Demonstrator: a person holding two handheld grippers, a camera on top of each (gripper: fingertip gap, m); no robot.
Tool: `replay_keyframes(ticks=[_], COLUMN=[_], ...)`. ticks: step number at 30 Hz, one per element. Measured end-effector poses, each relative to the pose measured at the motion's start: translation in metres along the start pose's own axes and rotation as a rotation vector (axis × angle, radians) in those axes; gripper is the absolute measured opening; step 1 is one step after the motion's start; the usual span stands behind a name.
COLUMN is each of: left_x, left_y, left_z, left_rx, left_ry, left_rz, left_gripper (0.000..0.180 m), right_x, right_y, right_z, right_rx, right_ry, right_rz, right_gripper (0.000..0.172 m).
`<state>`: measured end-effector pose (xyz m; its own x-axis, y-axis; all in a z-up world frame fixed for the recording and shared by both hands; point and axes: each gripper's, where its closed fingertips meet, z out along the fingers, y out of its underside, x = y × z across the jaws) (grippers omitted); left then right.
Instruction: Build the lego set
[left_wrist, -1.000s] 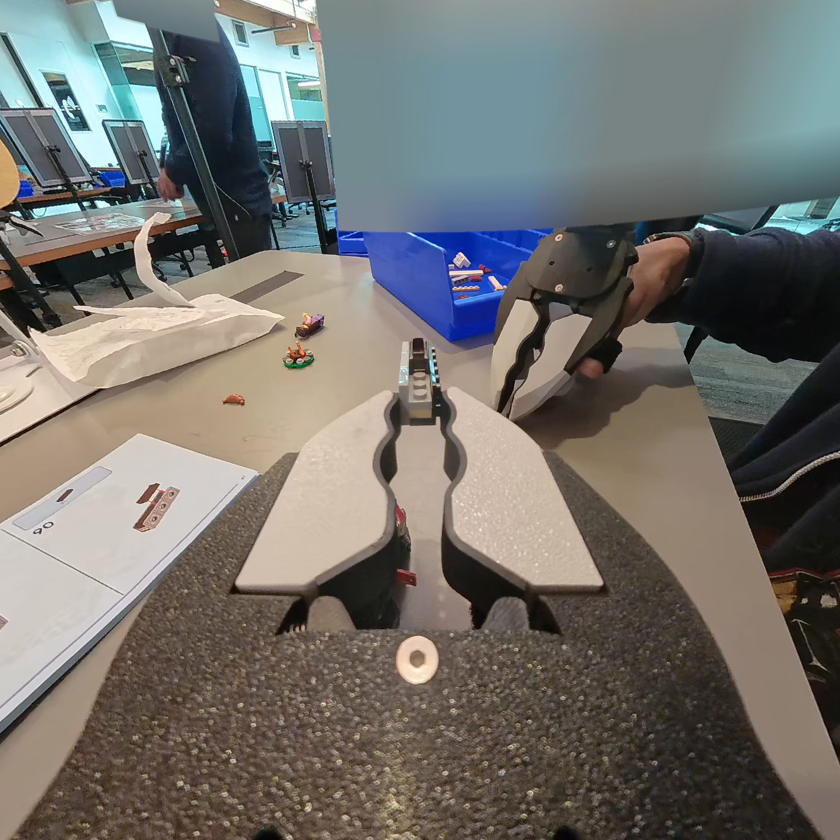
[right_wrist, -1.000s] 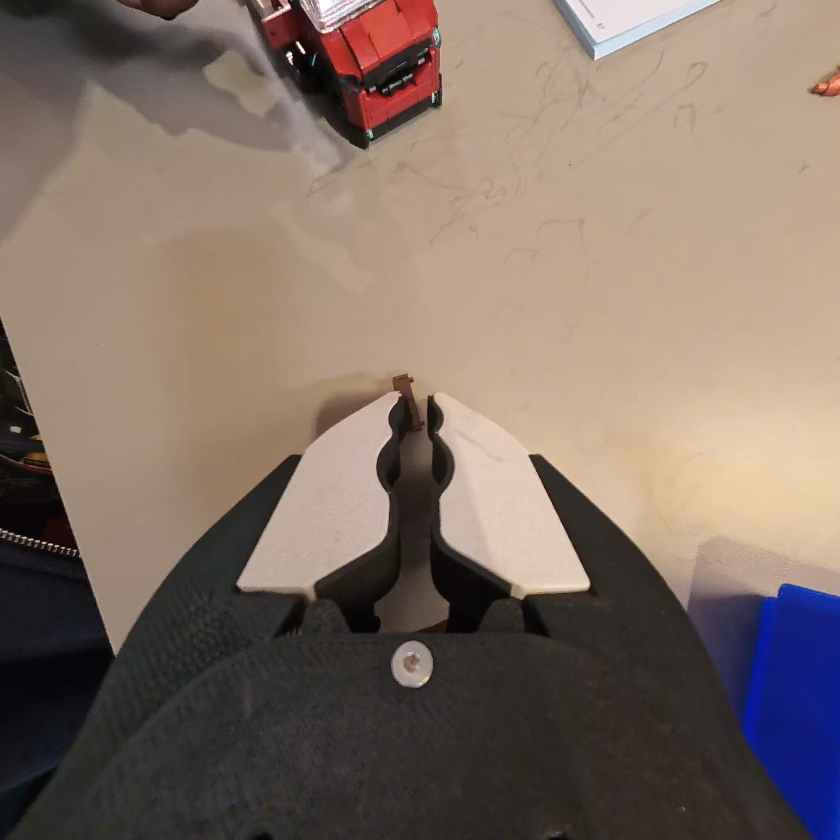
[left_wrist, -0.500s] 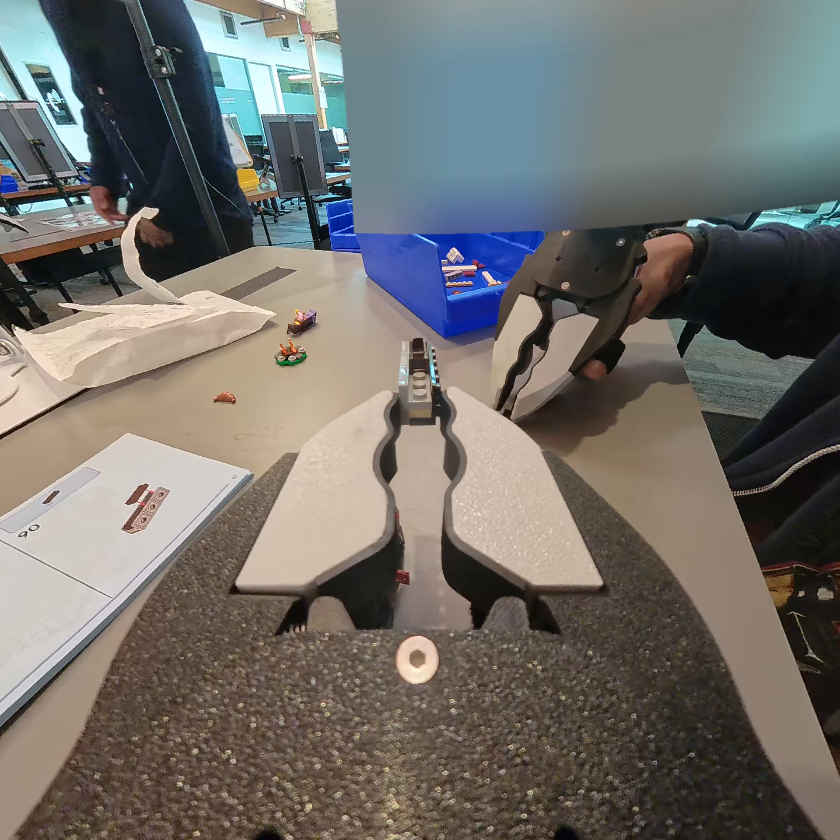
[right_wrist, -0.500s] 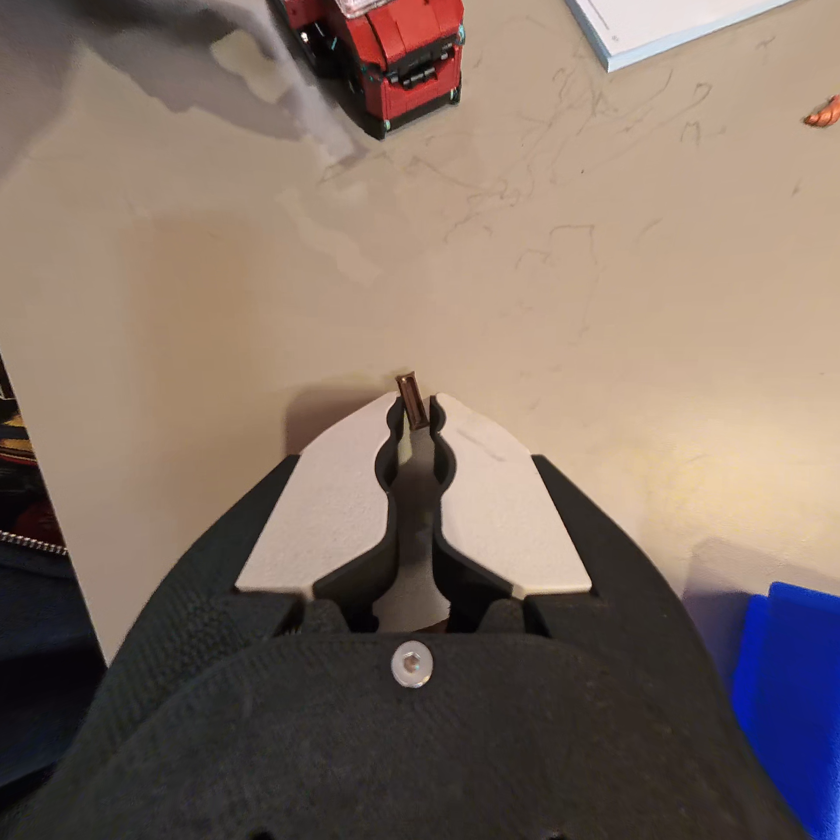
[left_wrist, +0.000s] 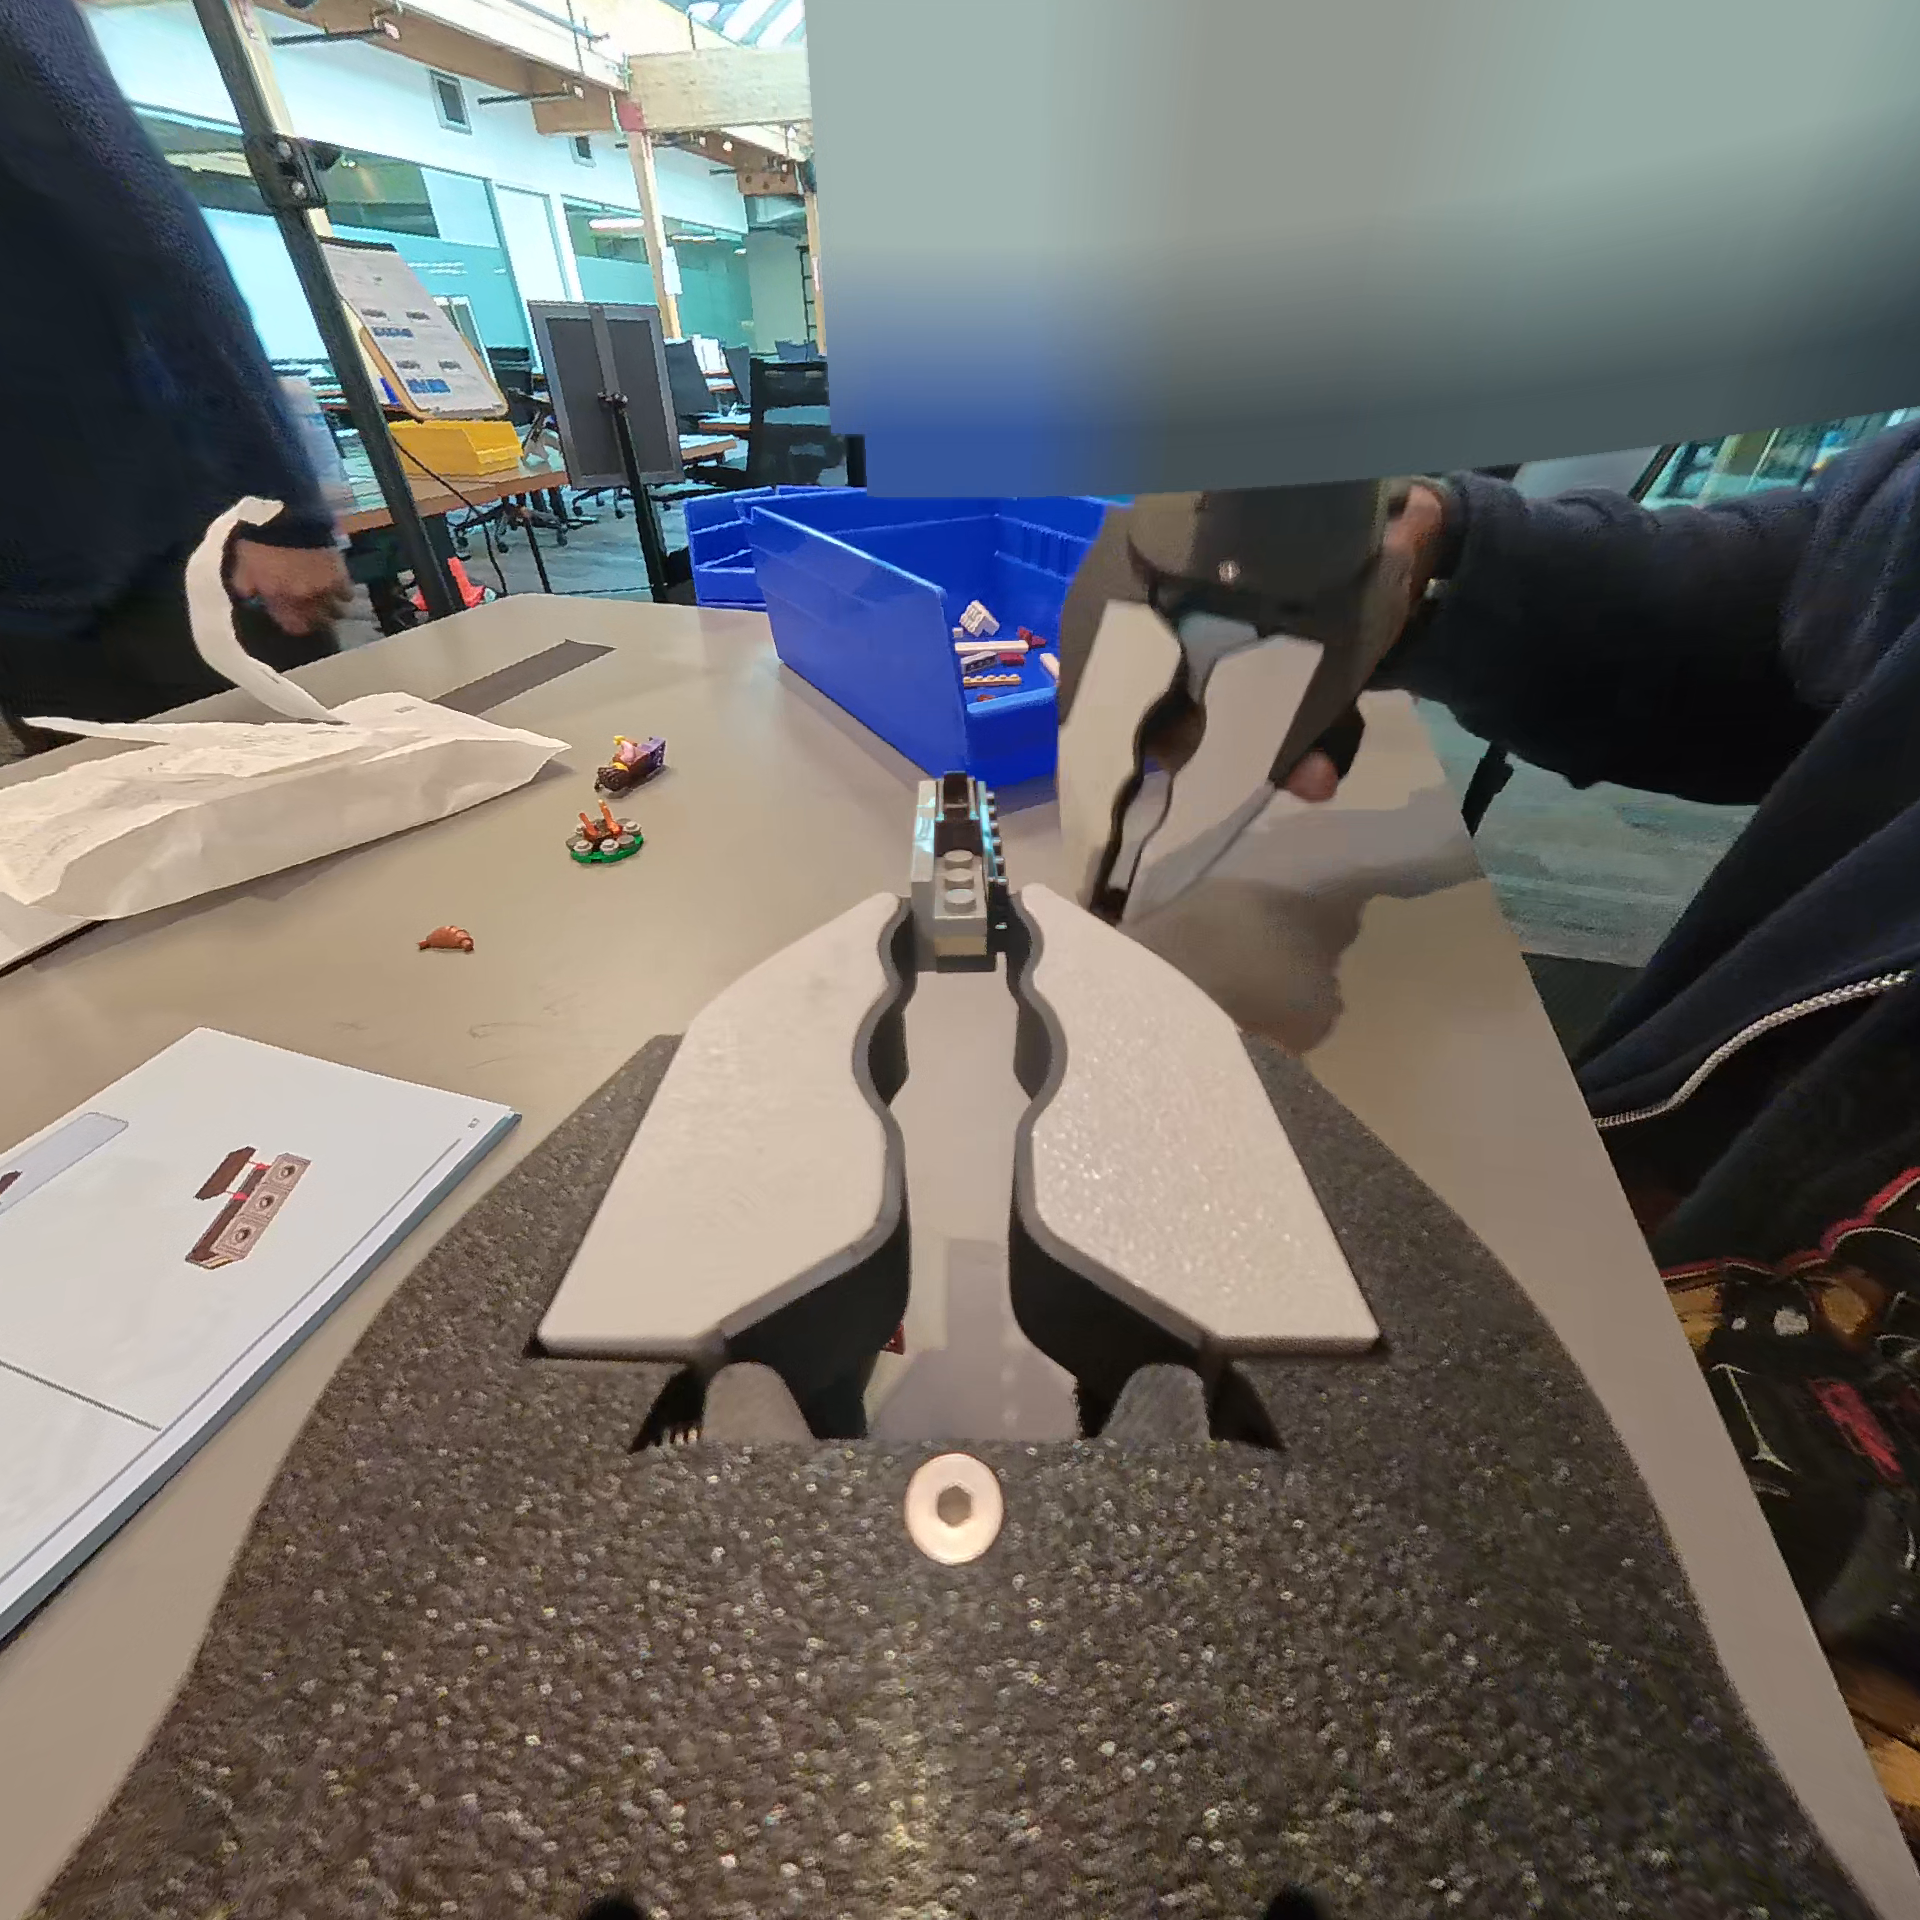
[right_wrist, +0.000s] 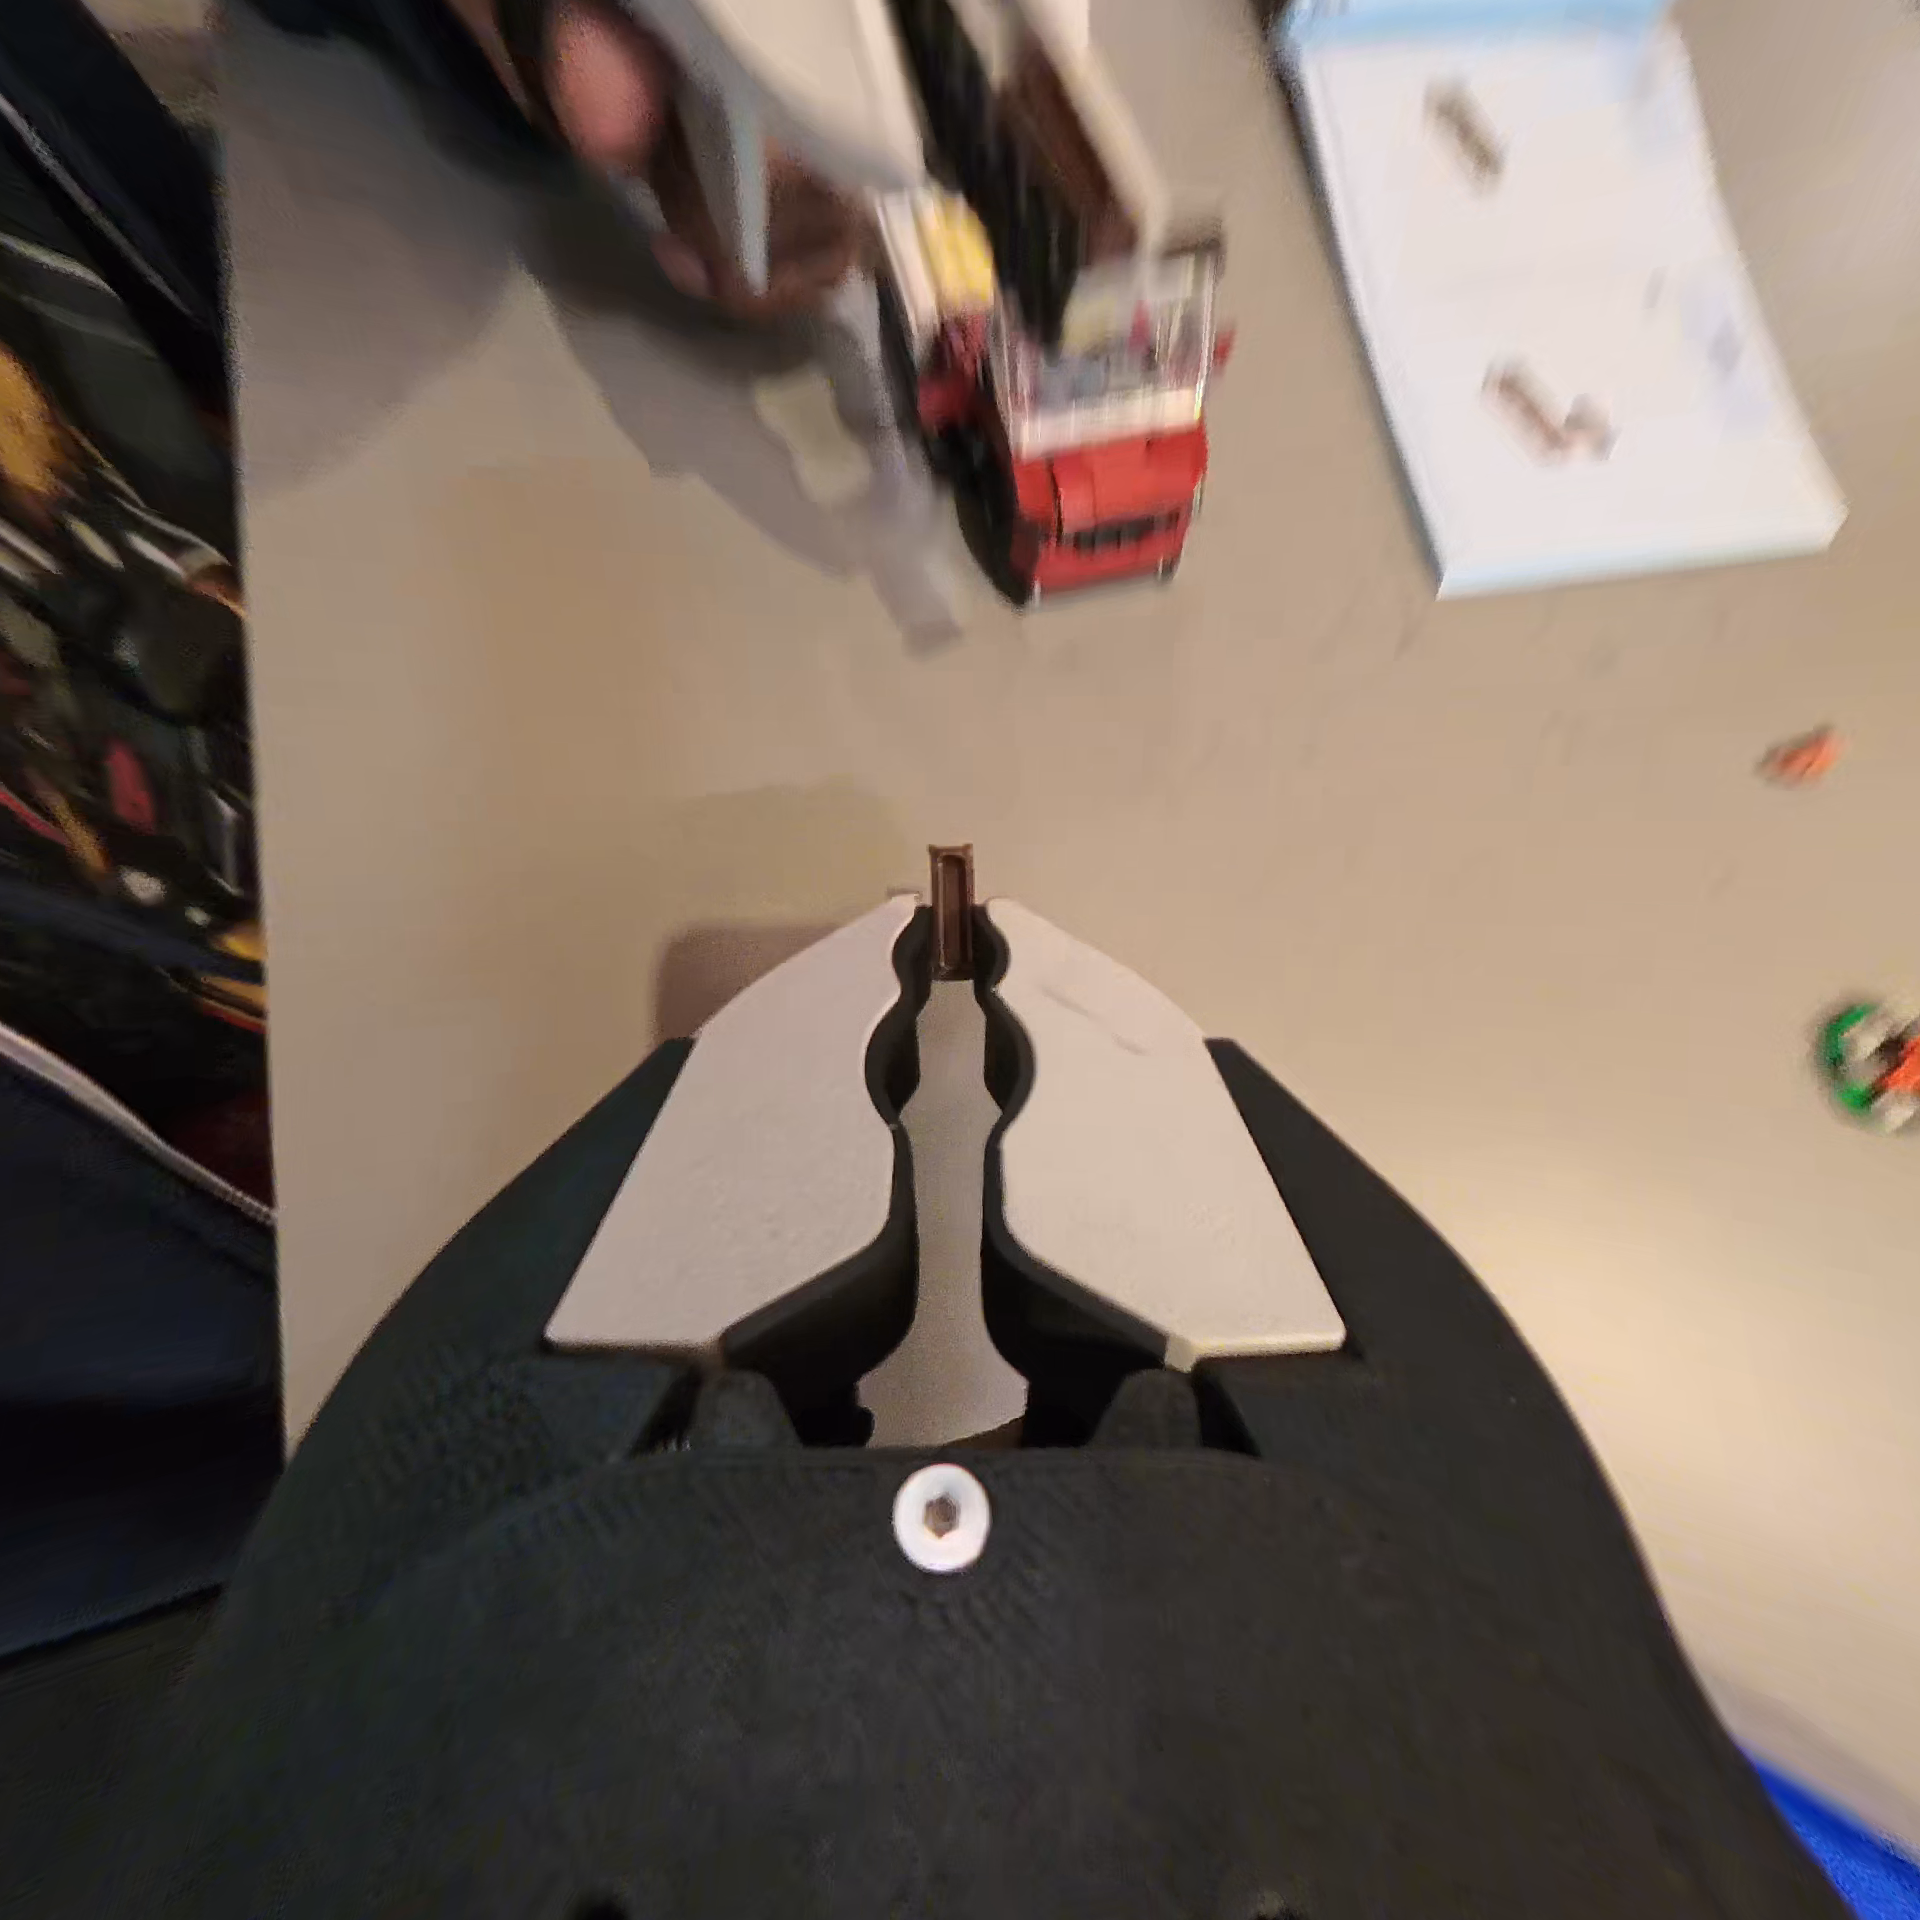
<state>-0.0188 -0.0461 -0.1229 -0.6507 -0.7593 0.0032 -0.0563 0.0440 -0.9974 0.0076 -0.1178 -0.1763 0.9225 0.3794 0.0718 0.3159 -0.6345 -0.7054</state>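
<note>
My left gripper (left_wrist: 958, 935) is shut on a small grey, black and brown brick assembly (left_wrist: 956, 868), held above the grey table (left_wrist: 727, 935). My right gripper (right_wrist: 951, 925) is shut on a thin brown brick piece (right_wrist: 951, 909) that sticks out past the fingertips. In the left wrist view the right gripper (left_wrist: 1117, 894) hangs tip-down just right of the assembly, with the brown piece at its tips. In the right wrist view the left gripper (right_wrist: 935, 125) is blurred at the top, above a red brick vehicle (right_wrist: 1101, 488).
A blue bin (left_wrist: 914, 623) with loose pieces stands behind. An open instruction booklet (left_wrist: 208, 1247) lies at left, also in the right wrist view (right_wrist: 1558, 312). A white paper bag (left_wrist: 239, 779), a green-based small build (left_wrist: 605, 836), a purple small build (left_wrist: 629, 764) and a croissant-shaped piece (left_wrist: 447, 938) lie on the table. A person stands at far left. Across from one pair of fingers to the other is roughly 10 cm.
My right gripper has lifted off the table with the brown piece, which has straightened between the pads, and swung towards the left gripper. The left gripper keeps its hold on the assembly.
</note>
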Motion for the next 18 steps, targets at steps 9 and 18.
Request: replay_keyframes(ticks=[9,18], left_x=[-0.006,-0.016], left_y=[-0.004,-0.007], left_z=[-0.004,-0.01], left_rx=[0.025,0.031], left_ry=[-0.01,-0.037], left_rz=[0.024,0.02], left_gripper=[0.016,0.016], right_x=[0.004,0.005], right_y=[-0.134,-0.134], right_z=[-0.002,0.017], right_rx=[0.189,0.136], right_ry=[-0.108,-0.168], right_rz=[-0.276,-0.33], right_gripper=[0.006,0.007])
